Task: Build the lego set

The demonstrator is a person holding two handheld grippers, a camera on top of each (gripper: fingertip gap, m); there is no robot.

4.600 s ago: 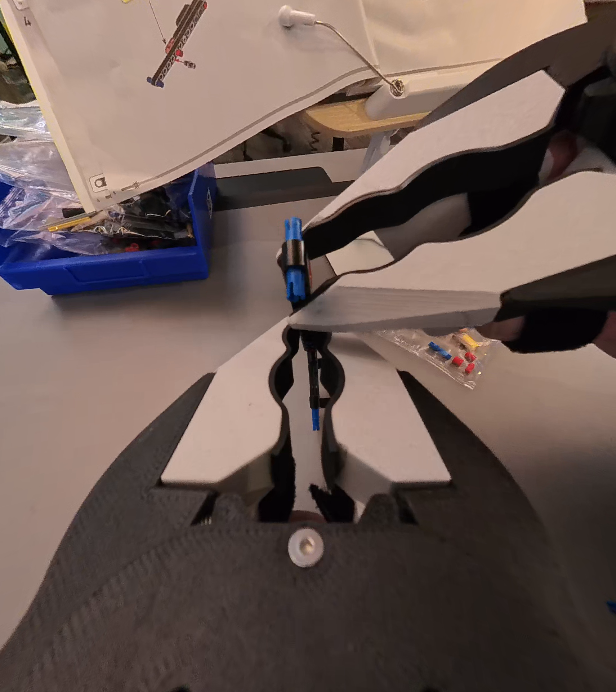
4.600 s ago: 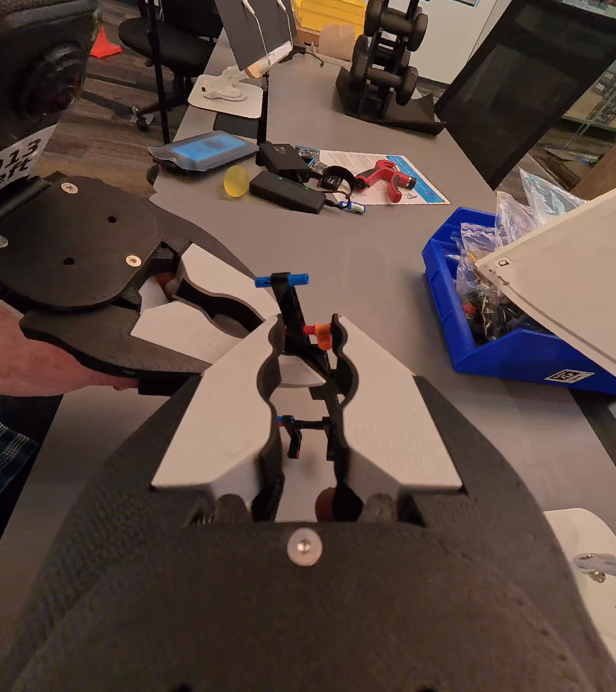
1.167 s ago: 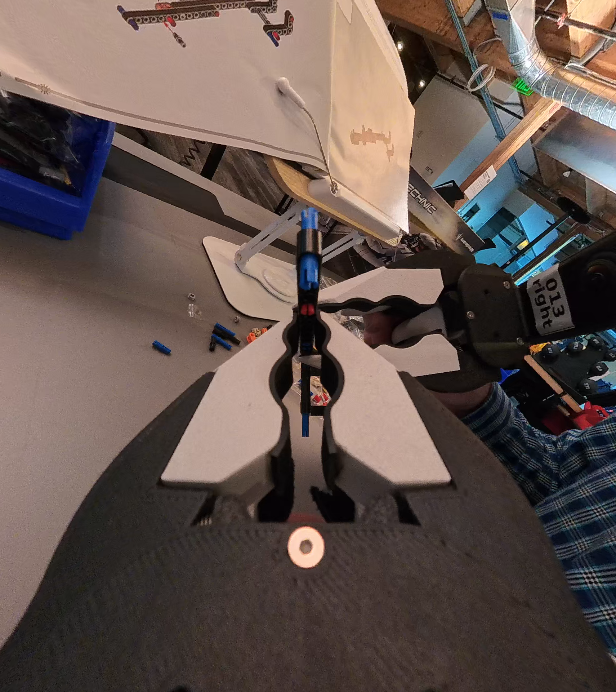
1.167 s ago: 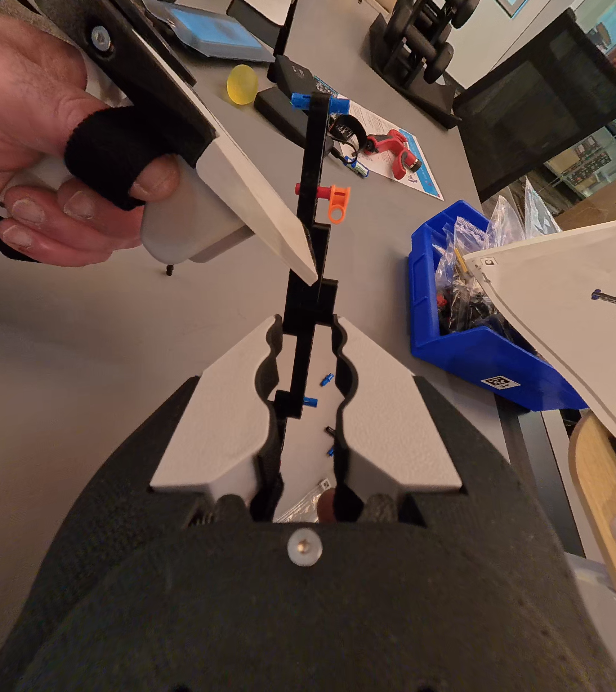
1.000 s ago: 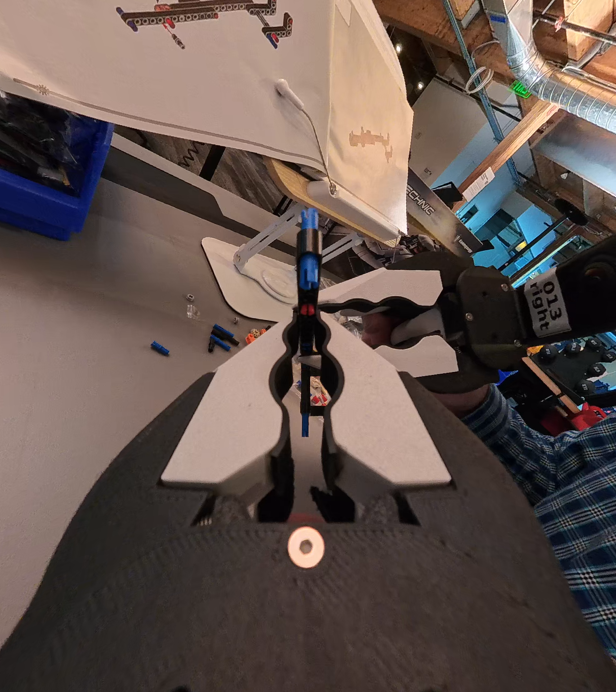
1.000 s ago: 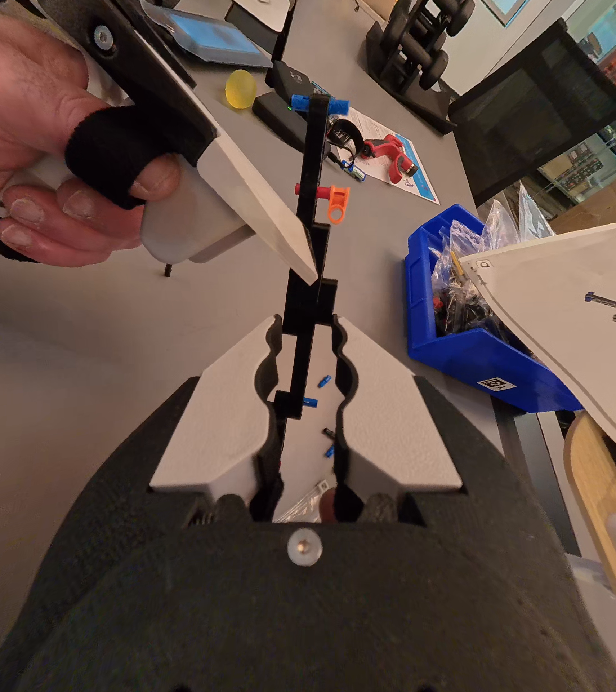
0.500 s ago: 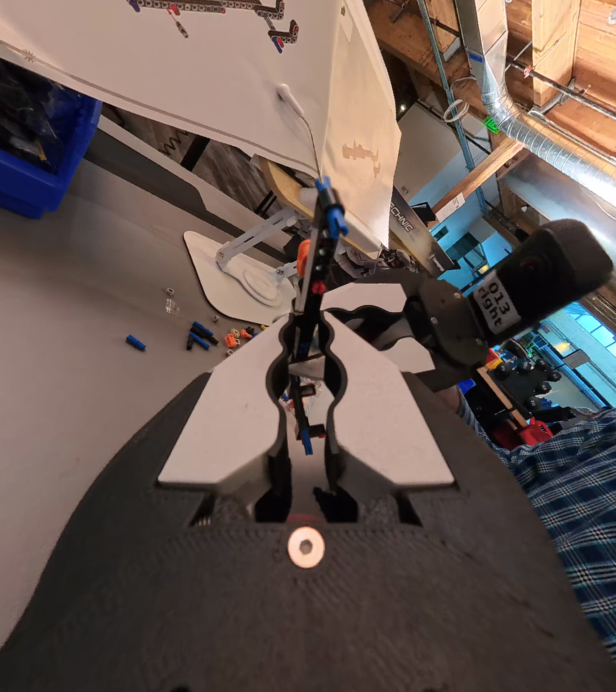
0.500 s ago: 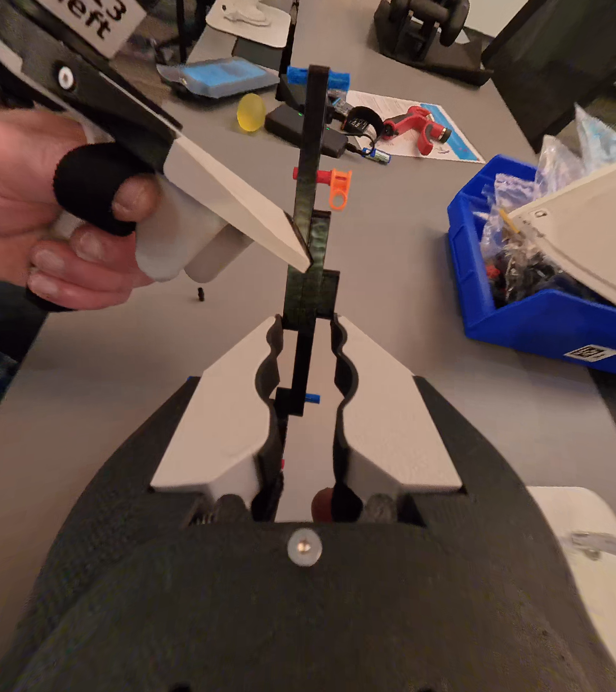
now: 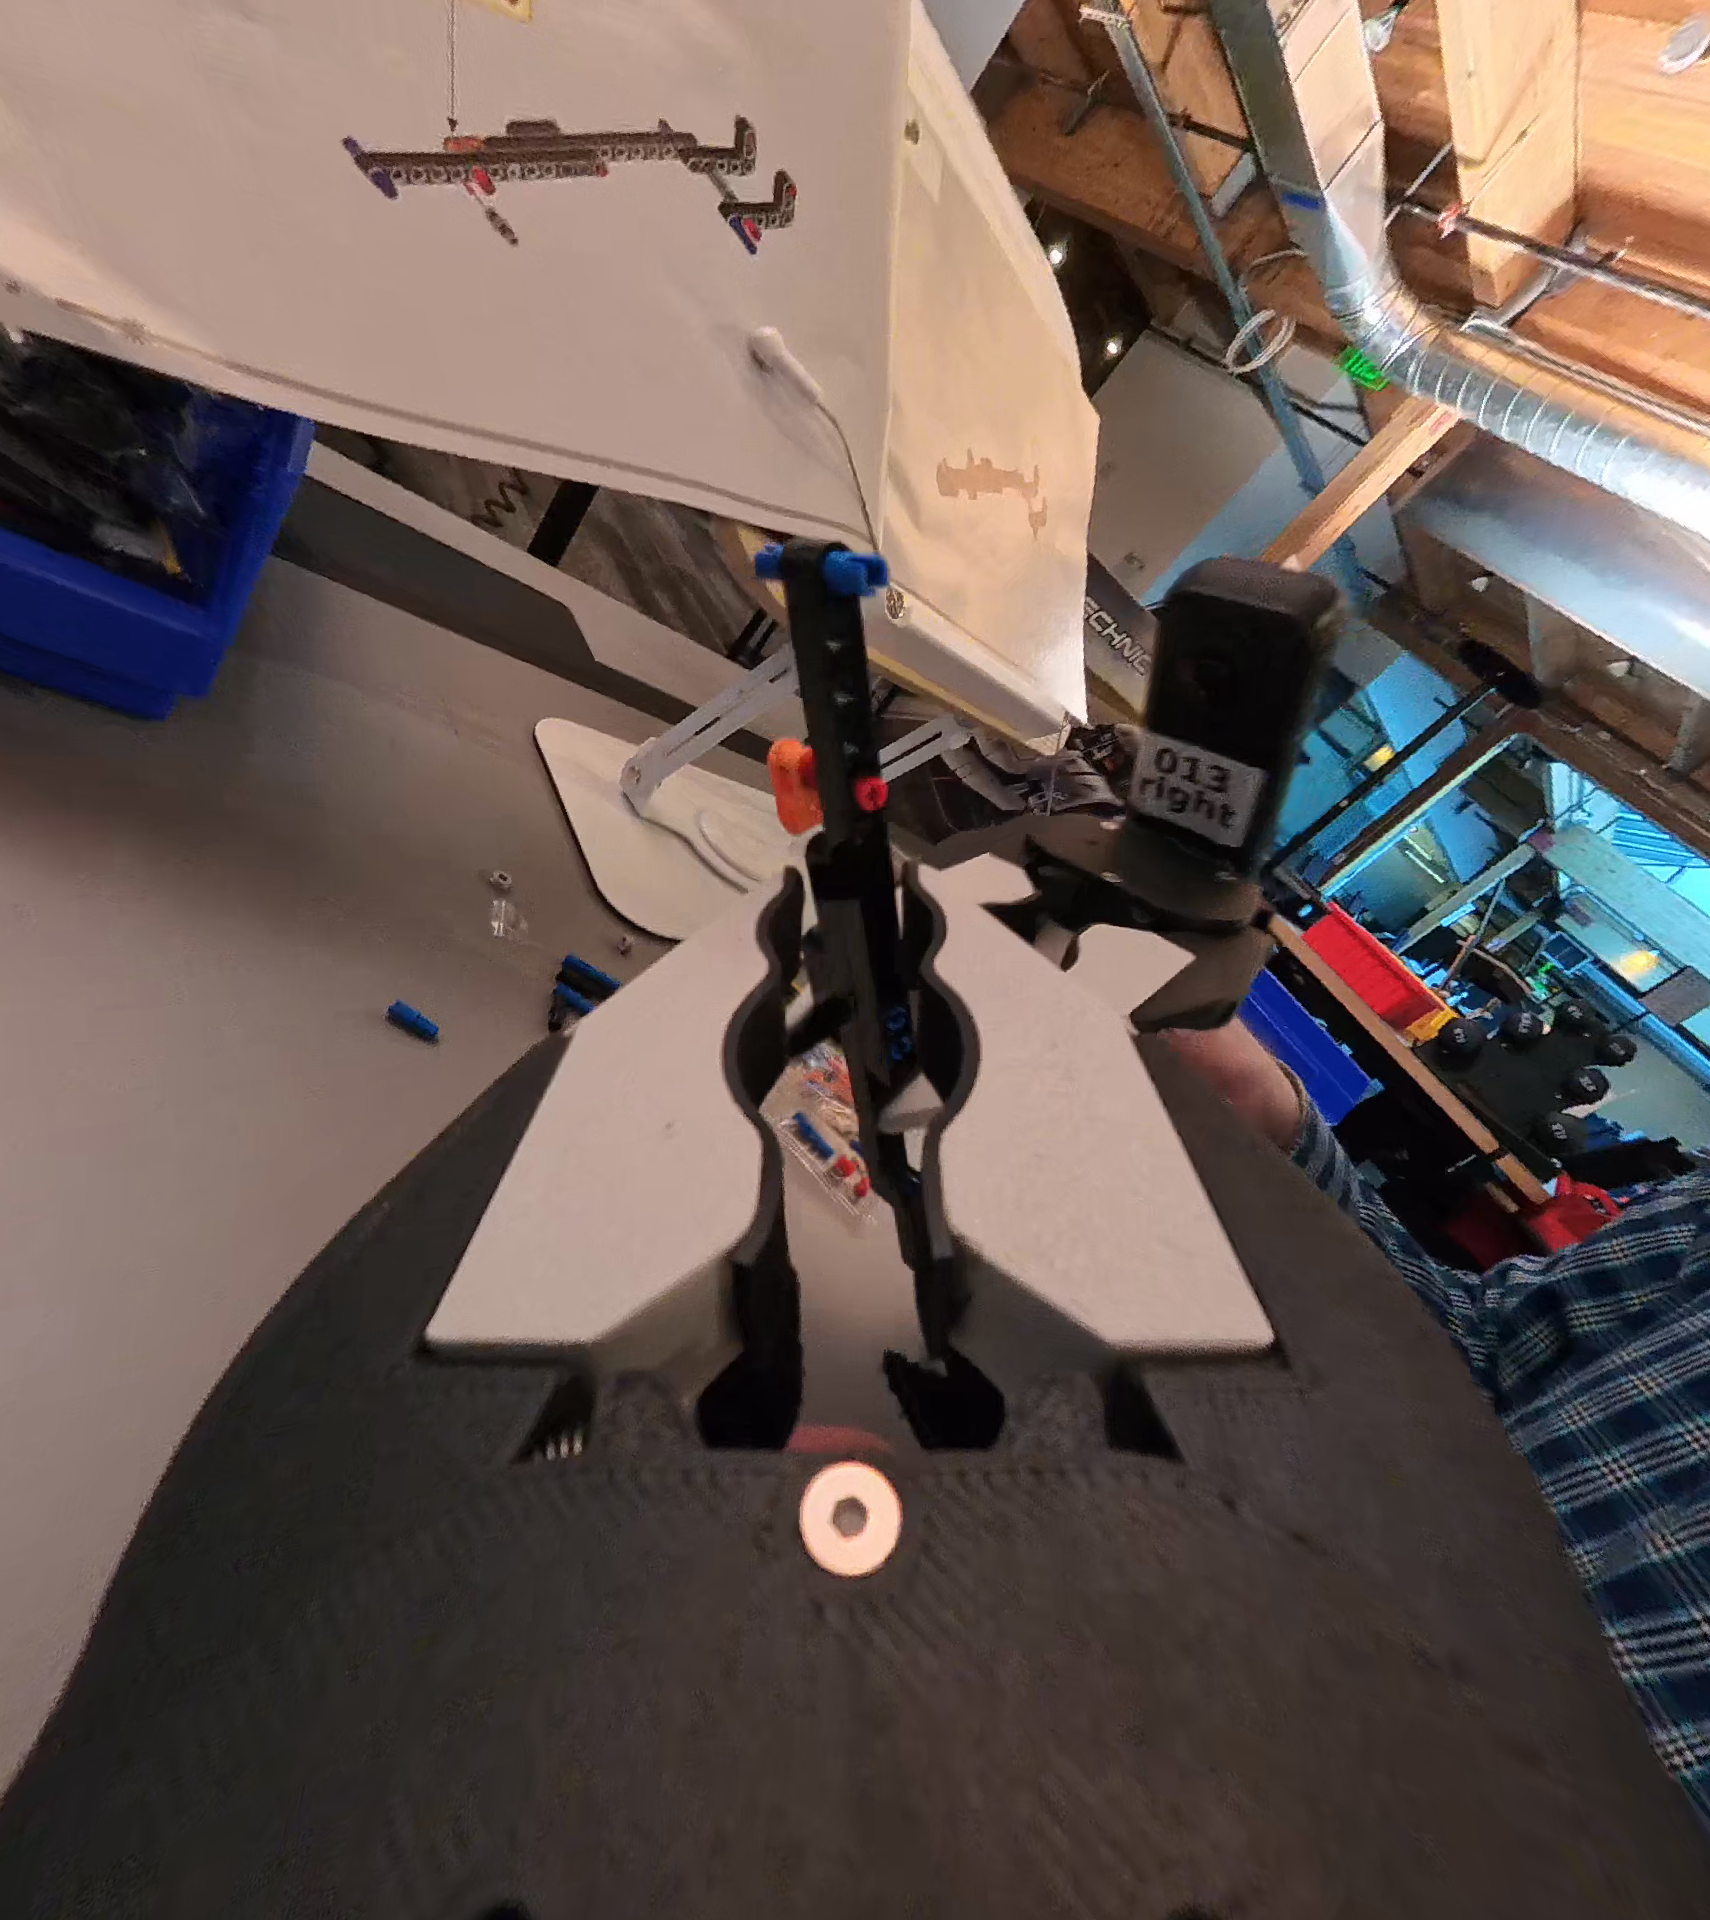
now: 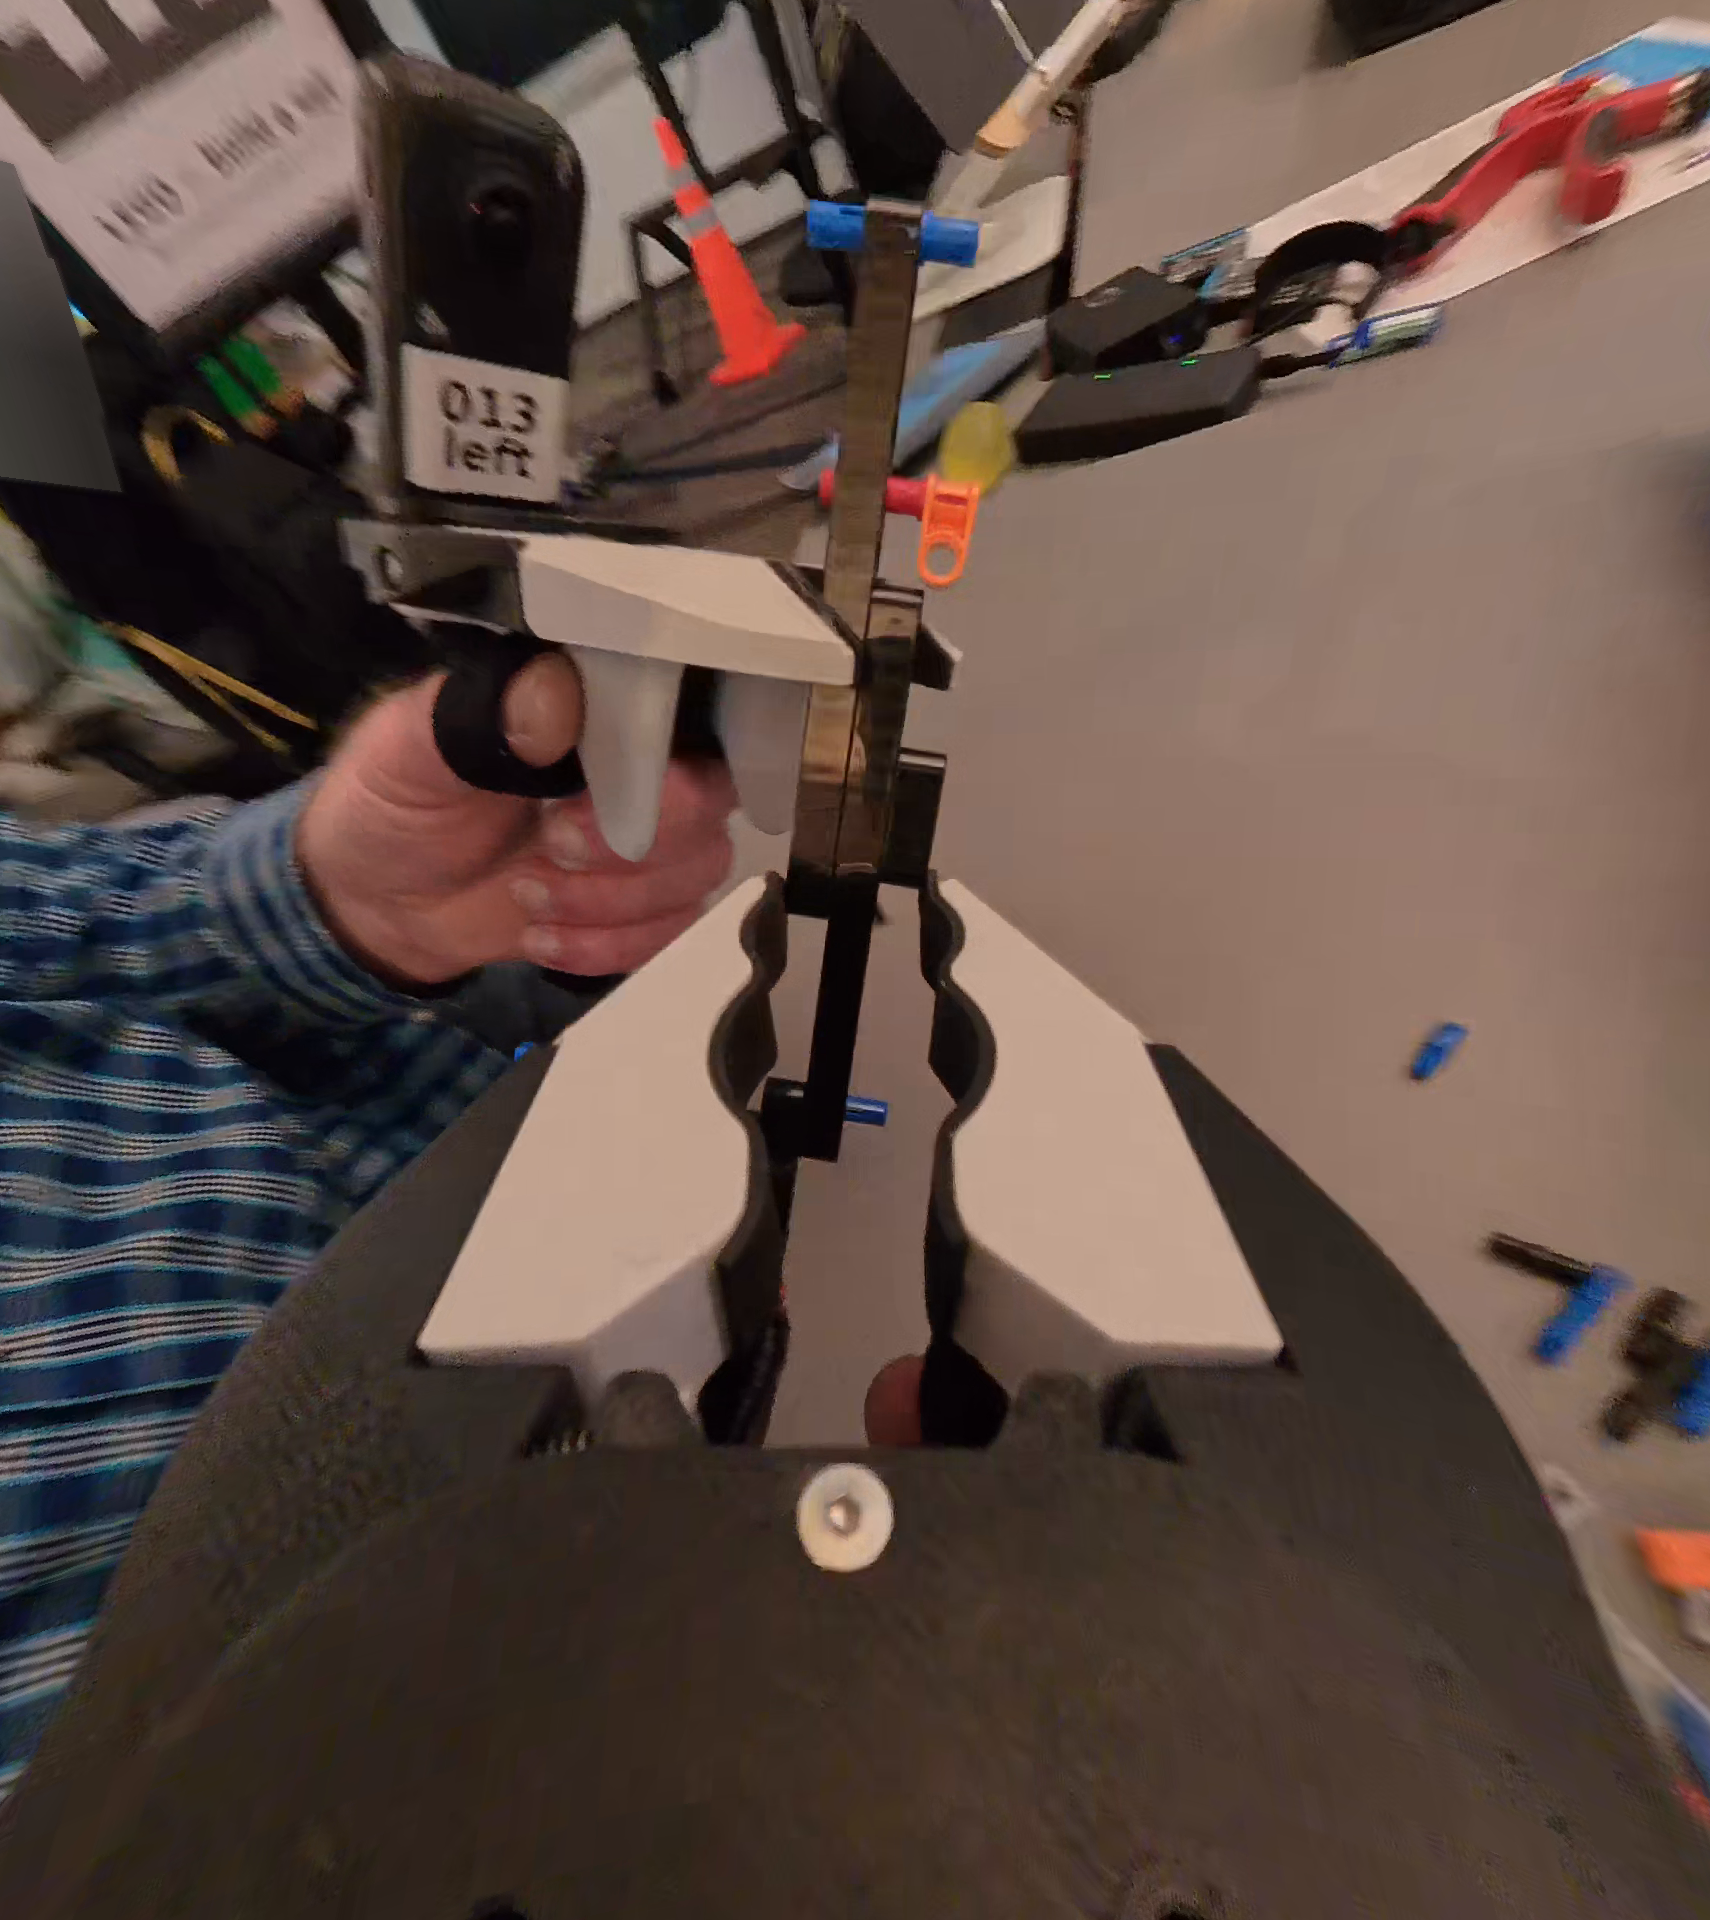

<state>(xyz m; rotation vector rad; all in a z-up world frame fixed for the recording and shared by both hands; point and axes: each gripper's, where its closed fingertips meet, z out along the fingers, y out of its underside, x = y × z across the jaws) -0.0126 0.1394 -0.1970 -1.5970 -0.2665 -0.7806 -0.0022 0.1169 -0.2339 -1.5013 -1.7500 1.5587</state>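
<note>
A black lego beam assembly [image 9: 835, 707] stands upright, with blue pins at its top, an orange connector [image 9: 794, 795] and a red pin at mid height. My left gripper [image 9: 851, 899] is shut on its middle. My right gripper [image 10: 851, 894] is shut on its lower, thicker part [image 10: 866, 810]. In the right wrist view the left gripper's fingers [image 10: 685, 623] clamp the beam from the left, just below the orange connector [image 10: 947, 530]. The right gripper's body [image 9: 1142, 894] shows behind the beam in the left wrist view. The assembly is held above the grey table [image 9: 155, 1039].
An instruction sheet [image 9: 415, 312] hangs on a stand at the back, above a blue bin [image 9: 51, 623] of bagged parts. Loose blue and black pins [image 10: 1640, 1340], an orange piece [image 10: 1703, 1558] and a small parts bag [image 9: 820, 1132] lie on the table. The person's checked sleeve [image 10: 51, 1143] is at the left. The gap from one gripper's tips to the other's is roughly 4 cm. The orange piece [image 10: 1703, 1558] is about equally far from each gripper, around 20 cm.
Both grippers have turned together with the assembly still held. The beam's holed side now faces the left camera, and the right view has swung towards the person.
</note>
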